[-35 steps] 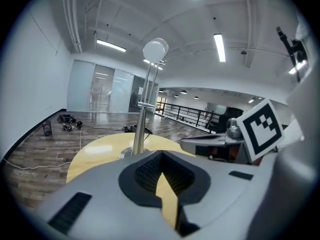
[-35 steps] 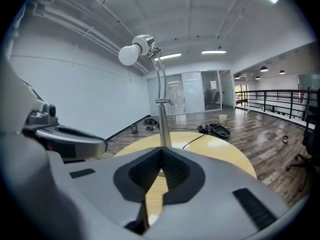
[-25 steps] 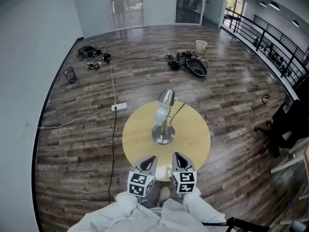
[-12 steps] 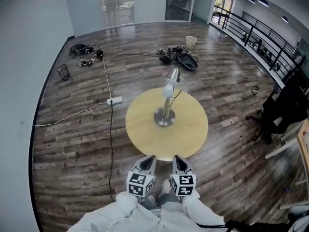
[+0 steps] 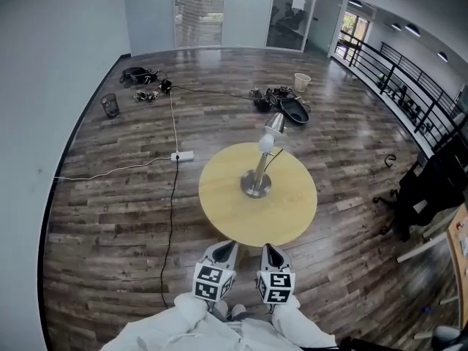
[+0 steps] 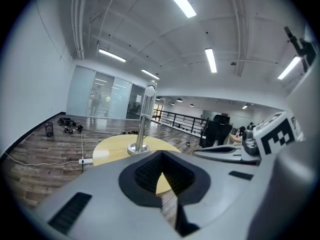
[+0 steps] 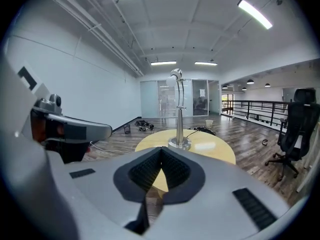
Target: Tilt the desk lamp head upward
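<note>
Cream bucket (image 5: 302, 81) on floor (image 5: 110, 196) beyond desk lamp (image 5: 261, 167)

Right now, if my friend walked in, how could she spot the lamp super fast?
Find the round yellow table in the middle of the wooden floor. The lamp is the only thing standing on it. It is a shiny silver pole on a round base, with a white bulb near the top.

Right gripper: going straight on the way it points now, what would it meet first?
The right gripper would probably meet the round table first, left of the lamp base; depth is unclear.
</note>
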A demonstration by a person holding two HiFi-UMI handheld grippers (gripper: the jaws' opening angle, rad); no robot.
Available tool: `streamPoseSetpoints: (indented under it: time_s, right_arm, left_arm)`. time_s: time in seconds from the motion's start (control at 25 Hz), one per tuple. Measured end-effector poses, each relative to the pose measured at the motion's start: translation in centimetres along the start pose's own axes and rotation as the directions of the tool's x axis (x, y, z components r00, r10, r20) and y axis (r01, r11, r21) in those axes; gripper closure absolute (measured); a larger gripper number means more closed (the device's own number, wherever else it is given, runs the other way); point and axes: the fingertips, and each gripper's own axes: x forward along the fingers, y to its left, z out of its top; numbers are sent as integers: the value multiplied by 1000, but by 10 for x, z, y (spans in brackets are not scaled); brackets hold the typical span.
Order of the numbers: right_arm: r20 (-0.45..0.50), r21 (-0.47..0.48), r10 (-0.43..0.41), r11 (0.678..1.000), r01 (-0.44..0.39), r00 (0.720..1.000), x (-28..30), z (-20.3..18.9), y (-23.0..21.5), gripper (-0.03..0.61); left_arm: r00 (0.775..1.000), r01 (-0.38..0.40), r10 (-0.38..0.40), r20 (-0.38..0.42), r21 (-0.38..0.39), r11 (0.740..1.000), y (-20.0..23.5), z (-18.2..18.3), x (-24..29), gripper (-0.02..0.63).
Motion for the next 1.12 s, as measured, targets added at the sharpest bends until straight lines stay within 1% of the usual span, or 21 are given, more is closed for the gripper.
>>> streamPoseSetpoints:
  time_s: [0.12,0.36,0.6,0.88,1.12]
  right_arm:
    - [12,-43,21,999,-21,1000,-6,2,-1,566]
    - [31,-73,43,996,-41,999,-14,12,-7,566]
    - [31,-59,42,997,-41,999,-17,10,-7,566]
    - [31,-40,25,999,-24,999,-21,8,-20,566]
    - [-10,-34,34,999,-34,999,-28,-7,-19,566]
  left_arm:
    - [1000,-4,4,-8,5,1000,-9,-2,-1,612]
    - [1000,-14,14,-9,29,999,-21,-1,-1,612]
    - [1000,-18,18,-19,24,1000,-22,-4,1,612]
    - [999,-11,12,-40,30,1000,-30,-10,5,612]
    - [996,-22,23,-84,15,1000,-34,-25,-1,612]
